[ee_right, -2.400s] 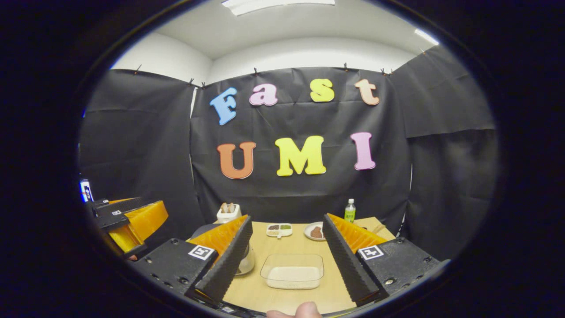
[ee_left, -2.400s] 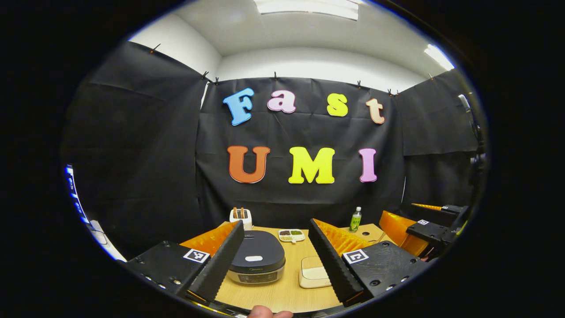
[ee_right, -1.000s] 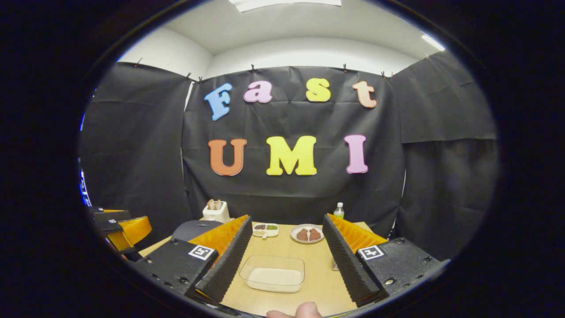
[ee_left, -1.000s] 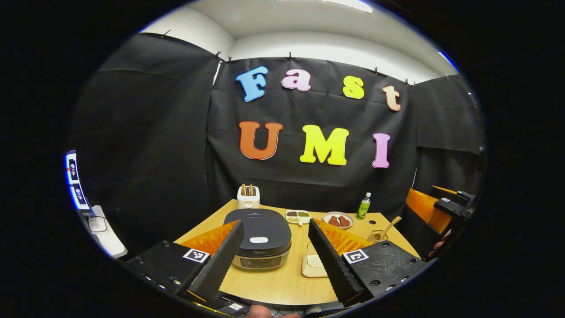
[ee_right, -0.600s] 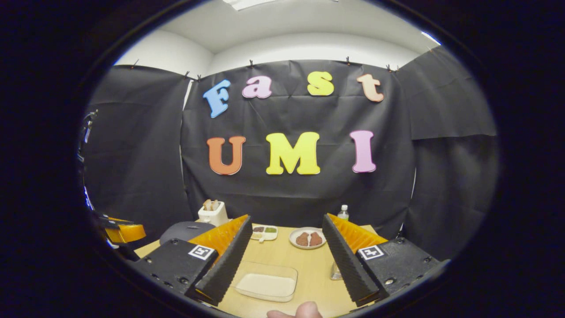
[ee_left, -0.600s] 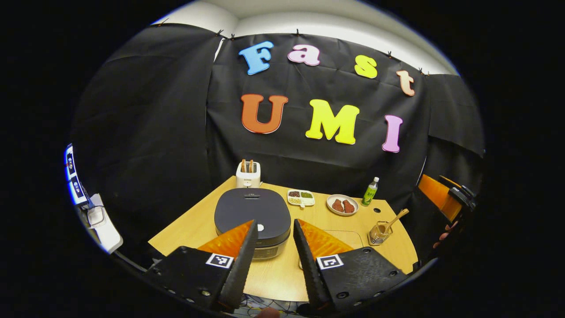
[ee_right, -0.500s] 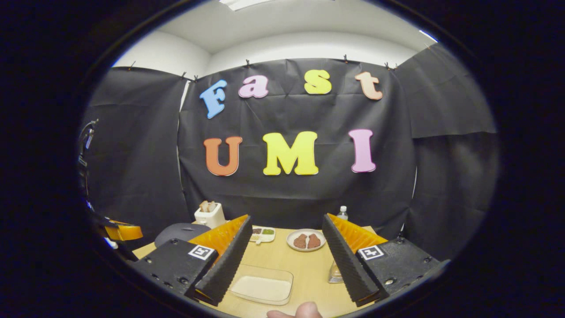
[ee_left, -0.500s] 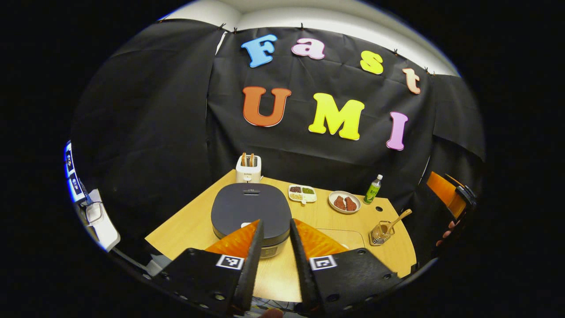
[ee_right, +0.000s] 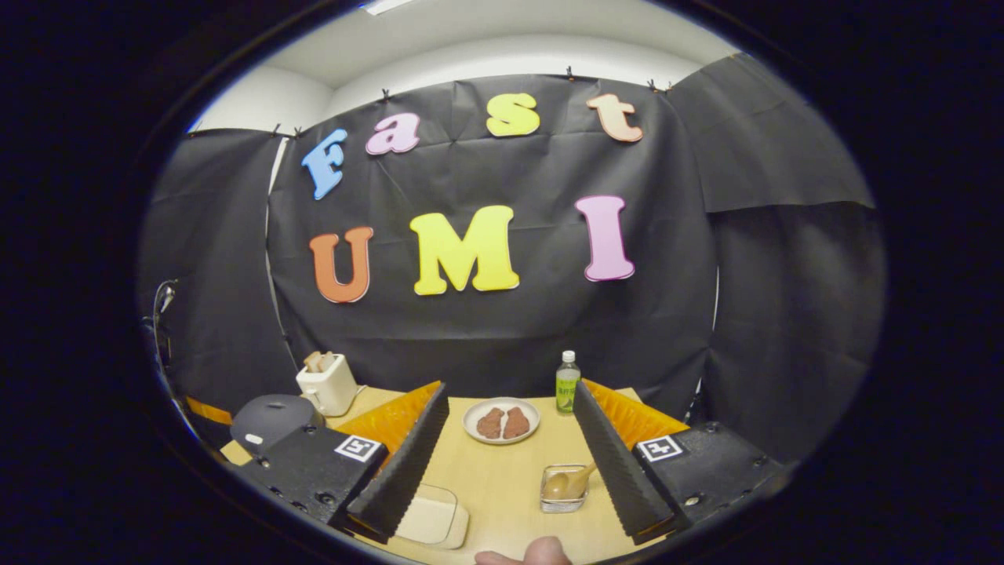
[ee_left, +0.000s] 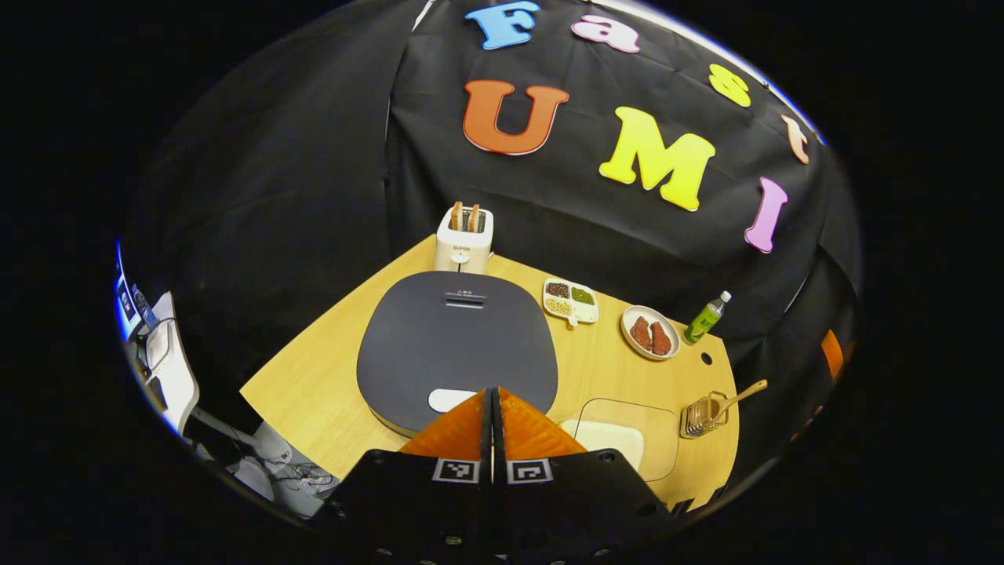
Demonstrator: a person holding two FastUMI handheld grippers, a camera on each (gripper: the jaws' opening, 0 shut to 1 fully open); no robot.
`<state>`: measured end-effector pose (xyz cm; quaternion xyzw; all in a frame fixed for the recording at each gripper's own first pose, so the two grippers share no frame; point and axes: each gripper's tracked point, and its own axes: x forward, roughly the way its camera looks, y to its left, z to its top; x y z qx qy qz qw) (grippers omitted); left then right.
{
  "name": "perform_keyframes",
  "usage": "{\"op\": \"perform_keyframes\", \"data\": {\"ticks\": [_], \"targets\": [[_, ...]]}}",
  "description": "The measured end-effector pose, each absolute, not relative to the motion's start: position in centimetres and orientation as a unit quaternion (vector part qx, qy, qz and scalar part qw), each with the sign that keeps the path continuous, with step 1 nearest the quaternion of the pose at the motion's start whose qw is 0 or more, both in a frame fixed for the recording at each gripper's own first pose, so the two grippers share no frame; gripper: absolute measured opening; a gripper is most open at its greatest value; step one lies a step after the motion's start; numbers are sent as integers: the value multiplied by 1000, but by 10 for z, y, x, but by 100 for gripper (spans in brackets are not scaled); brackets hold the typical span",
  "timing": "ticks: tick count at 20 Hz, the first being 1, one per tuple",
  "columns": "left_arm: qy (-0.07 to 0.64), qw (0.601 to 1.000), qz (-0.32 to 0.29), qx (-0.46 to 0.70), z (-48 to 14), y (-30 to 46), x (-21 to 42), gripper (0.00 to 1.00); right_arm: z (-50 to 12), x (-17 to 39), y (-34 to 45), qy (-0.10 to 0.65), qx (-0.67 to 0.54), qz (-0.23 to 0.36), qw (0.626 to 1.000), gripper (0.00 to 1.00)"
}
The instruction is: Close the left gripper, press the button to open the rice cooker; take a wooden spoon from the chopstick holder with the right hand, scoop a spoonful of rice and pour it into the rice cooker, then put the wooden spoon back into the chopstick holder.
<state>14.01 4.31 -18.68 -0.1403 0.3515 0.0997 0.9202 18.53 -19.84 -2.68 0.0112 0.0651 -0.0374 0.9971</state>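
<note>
The dark rice cooker sits lid-down on the wooden table, with its white button at the near edge. My left gripper is shut and empty, its tips just right of the button and above it. A wire chopstick holder at the table's right holds the wooden spoon. My right gripper hangs open and empty above the table, with the chopstick holder and spoon low between its fingers. The clear rice container lies near the cooker. The rice cooker is at the far left.
A toaster stands behind the cooker. A divided dish of beans, a plate of meat and a green bottle line the back. The rice container is by the right gripper's left finger. A thumb shows at the bottom.
My left gripper has gone from open to shut and risen, tilting down over the cooker's button. The right gripper has swung right, so the chopstick holder now lies between its fingers.
</note>
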Motion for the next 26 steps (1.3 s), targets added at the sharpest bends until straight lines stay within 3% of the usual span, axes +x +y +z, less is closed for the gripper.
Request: {"op": "perform_keyframes", "data": {"ticks": [4, 15, 20, 26], "targets": [[403, 897, 111, -146, -222, 59, 146, 0, -38, 192, -225, 79, 24, -56, 995, 100], [424, 887, 117, -139, -244, 68, 147, 0, -69, 178, -258, 107, 34, -91, 990, 100], [395, 881, 115, -233, -238, 66, 151, 0, -71, 174, -264, 112, 26, -92, 989, 97], [313, 923, 126, -184, -179, 77, 159, 0, -61, 168, -279, 98, 14, -101, 990, 98]]}}
